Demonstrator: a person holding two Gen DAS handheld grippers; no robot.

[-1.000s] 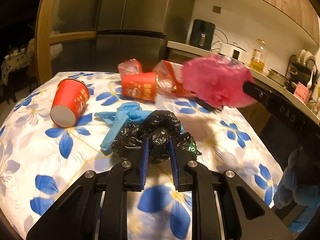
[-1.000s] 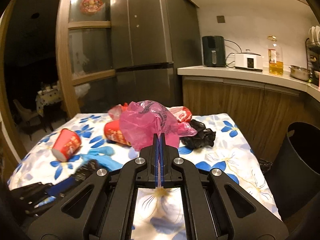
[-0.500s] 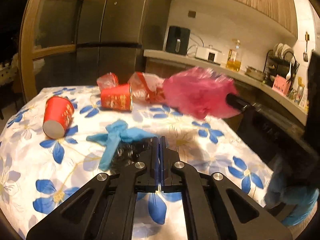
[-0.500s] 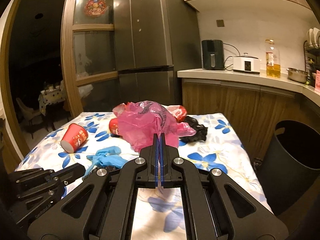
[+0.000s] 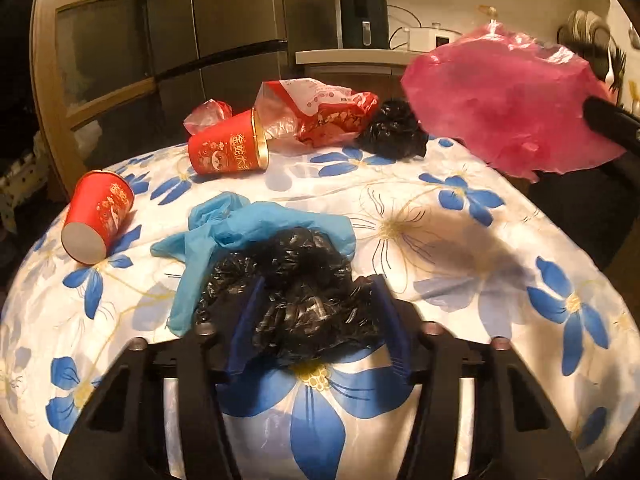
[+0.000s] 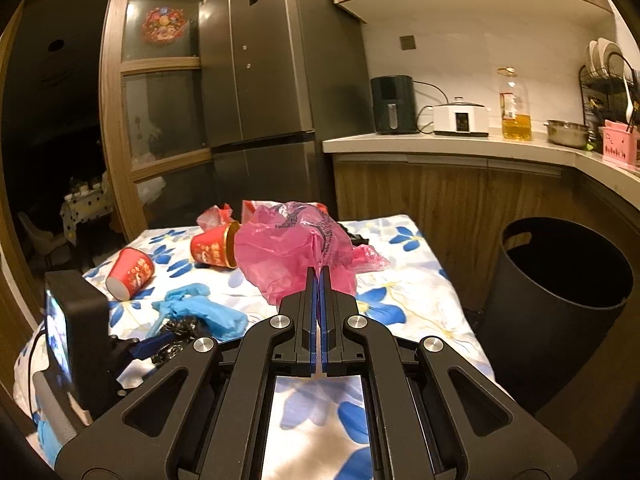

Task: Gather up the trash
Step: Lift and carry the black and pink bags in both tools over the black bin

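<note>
Two items in play, nothing binned as far as I can see. Your right claw [image 6: 319, 276] is fully closed on the pink bag [image 6: 296, 248], held up above the counter [image 6: 404, 280], center of the right view. Bin [image 6: 560, 280] sits at right of that frame, just off the counter edge; its inside is too dark to read.

Your left claw [image 5: 316, 312] has just been opening: jaws partway apart, black bag [image 5: 304, 280] wadded between them, lower center of the left view. Pads look to flank it, not squeeze it, so I'd call that not yet gripped.

Left on the counter:
- blue glove [image 5: 256, 224], touching the black bag, partly under it
- two red cups on their sides: one [image 5: 98, 216] at left, one [image 5: 228, 148] upper center
- red-white wrapper [image 5: 320, 108] and a small red bag [image 5: 208, 114] behind the far cup
- second black wad [image 5: 392, 130] at the far edge

My read: early stage. Pink bag to the bin comes first, then close on the black bag.
</note>
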